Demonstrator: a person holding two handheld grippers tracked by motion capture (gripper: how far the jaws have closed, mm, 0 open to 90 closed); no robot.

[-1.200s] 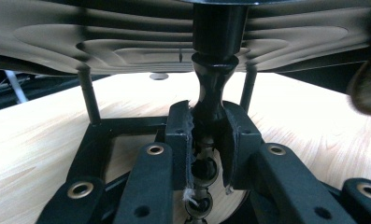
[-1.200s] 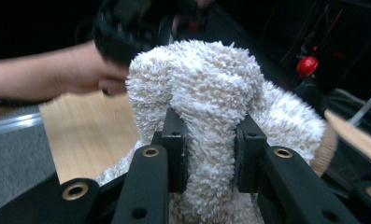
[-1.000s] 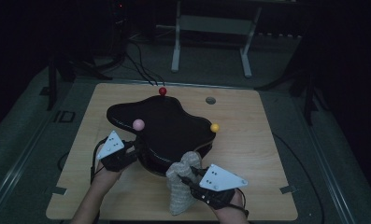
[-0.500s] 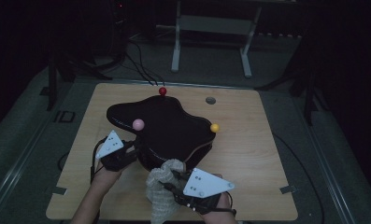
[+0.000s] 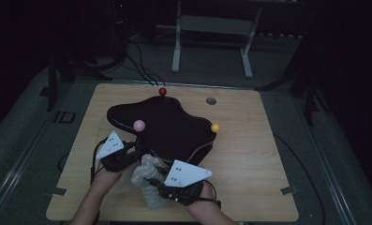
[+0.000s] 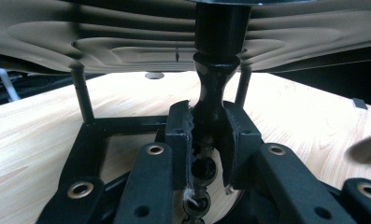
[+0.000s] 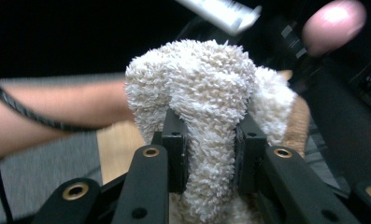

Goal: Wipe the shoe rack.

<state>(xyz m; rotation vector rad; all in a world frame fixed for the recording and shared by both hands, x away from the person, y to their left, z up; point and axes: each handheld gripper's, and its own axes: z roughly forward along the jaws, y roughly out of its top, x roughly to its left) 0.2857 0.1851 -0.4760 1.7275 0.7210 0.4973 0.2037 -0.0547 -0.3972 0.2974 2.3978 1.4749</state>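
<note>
Since the earlier frames, the right claw (image 5: 148, 180) has carried the white fluffy cloth (image 5: 146, 180) across the bench (image 5: 249, 159) toward 9 o'clock, closer to the left claw (image 5: 136, 151); the left one has not changed place.

Now the right claw is clenched on a fold of the cloth (image 7: 211, 140), with both pads pressing into the pile. The left claw is also clamped, grasping the thin black post (image 6: 210, 105) under the black curved object (image 5: 169, 129), which stands in the middle of the bench with a pink ball (image 5: 139, 125), a red ball (image 5: 162, 91) and a yellow ball (image 5: 215, 127) on it.

From the right claw, the black object lies at about 12 o'clock, just beside the cloth. The cloth hangs with its long axis running from 12 to 6 o'clock in the high view. I judge that the next move is to bring the cloth up onto the dark surface for wiping, while the left claw holds the object steady.
</note>
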